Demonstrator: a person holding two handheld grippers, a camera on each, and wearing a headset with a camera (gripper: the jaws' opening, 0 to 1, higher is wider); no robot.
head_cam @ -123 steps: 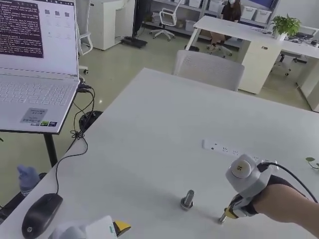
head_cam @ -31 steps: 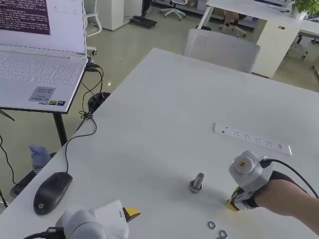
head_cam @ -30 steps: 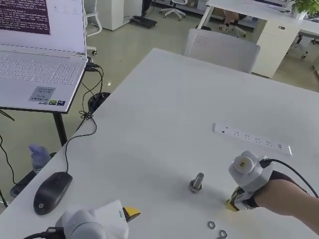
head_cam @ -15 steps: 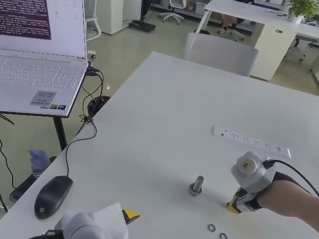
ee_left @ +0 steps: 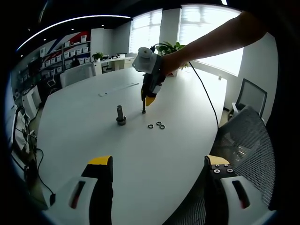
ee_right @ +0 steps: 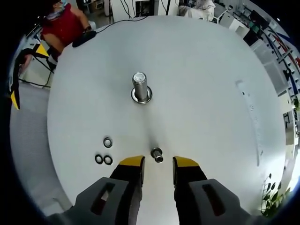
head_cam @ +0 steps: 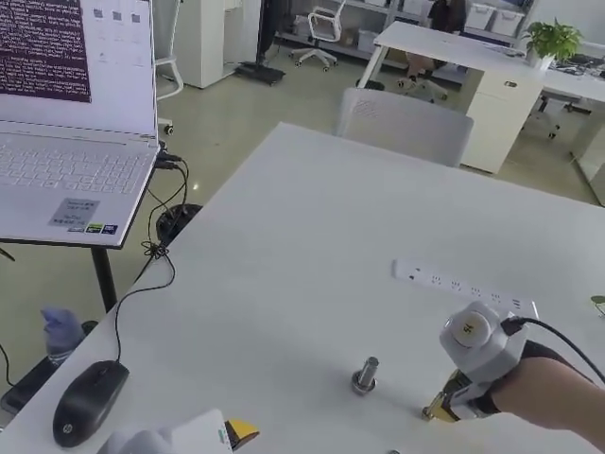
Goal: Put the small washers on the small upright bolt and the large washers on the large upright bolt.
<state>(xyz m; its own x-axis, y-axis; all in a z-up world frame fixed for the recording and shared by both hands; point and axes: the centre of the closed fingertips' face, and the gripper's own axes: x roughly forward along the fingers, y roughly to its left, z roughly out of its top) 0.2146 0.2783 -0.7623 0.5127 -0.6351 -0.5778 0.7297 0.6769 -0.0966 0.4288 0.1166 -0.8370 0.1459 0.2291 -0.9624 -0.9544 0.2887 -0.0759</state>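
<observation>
Standing upright, small steel bolt point(ee_right: 156, 154), three washers point(ee_right: 108, 141)

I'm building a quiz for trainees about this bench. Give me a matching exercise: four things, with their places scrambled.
1 large bolt
2 small bolt
3 washers
4 mouse

A black, near the table edge
B lying flat, three together
C just ahead of the right gripper
D upright, farther out from that gripper

Pairs: 1-D, 2-C, 3-B, 4-A

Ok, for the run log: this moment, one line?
right hand-held gripper: open, at small bolt | left hand-held gripper: open | washers: loose on table
</observation>
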